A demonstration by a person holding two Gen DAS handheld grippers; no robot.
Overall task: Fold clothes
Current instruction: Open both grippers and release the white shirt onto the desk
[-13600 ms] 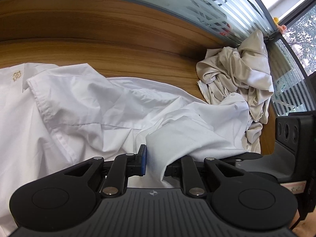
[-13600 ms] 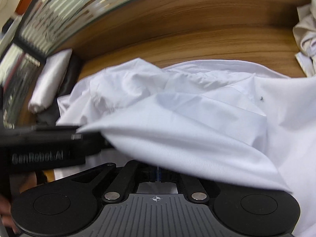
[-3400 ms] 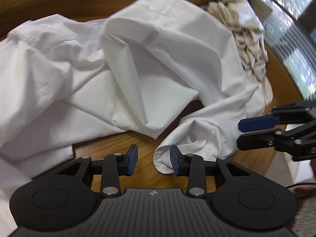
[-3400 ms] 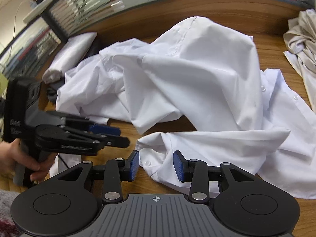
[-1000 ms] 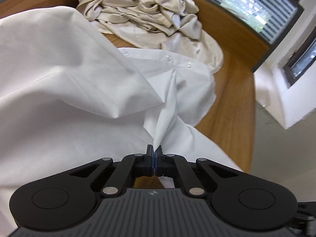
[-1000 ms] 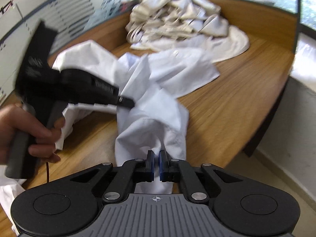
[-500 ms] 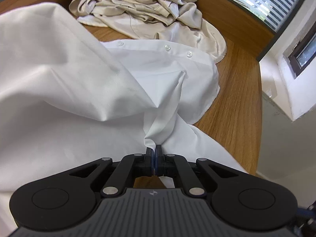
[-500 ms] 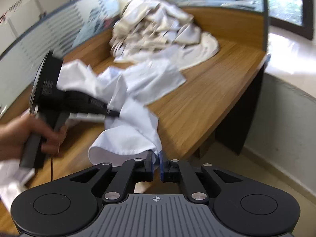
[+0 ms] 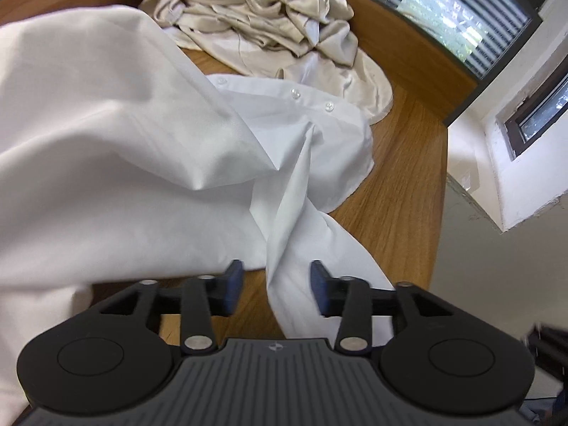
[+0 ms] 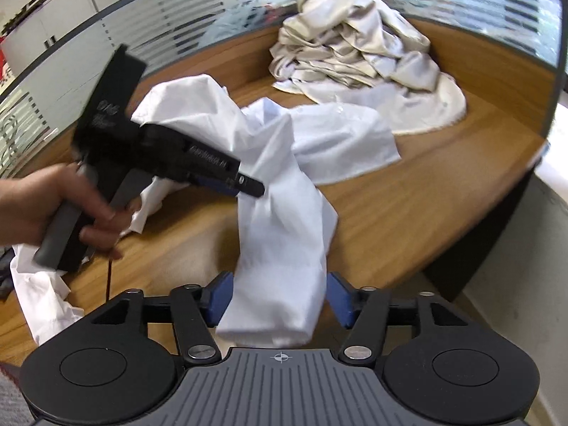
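A white shirt (image 9: 117, 135) lies crumpled on the wooden table (image 9: 401, 191), its button placket facing up. One sleeve (image 9: 301, 248) trails toward me and passes between the pads of my left gripper (image 9: 277, 287), whose jaws are opening and do not press it. In the right wrist view, the sleeve's cuff end (image 10: 280, 277) sits loose between the pads of my right gripper (image 10: 280, 300), whose jaws are also opening. A hand (image 10: 42, 206) holds my left gripper (image 10: 248, 188) over the sleeve, further up it.
A heap of beige clothes (image 9: 266, 10) (image 10: 355, 53) lies at the back of the table, touching the shirt's edge. The table's curved edge (image 10: 479, 241) runs close on the right, with floor and a white wall below a window (image 9: 532, 117) beyond it.
Both grippers were shut on the sleeve half a second ago; their jaws have now parted and the sleeve lies slack between them. Both hands have lifted a little.
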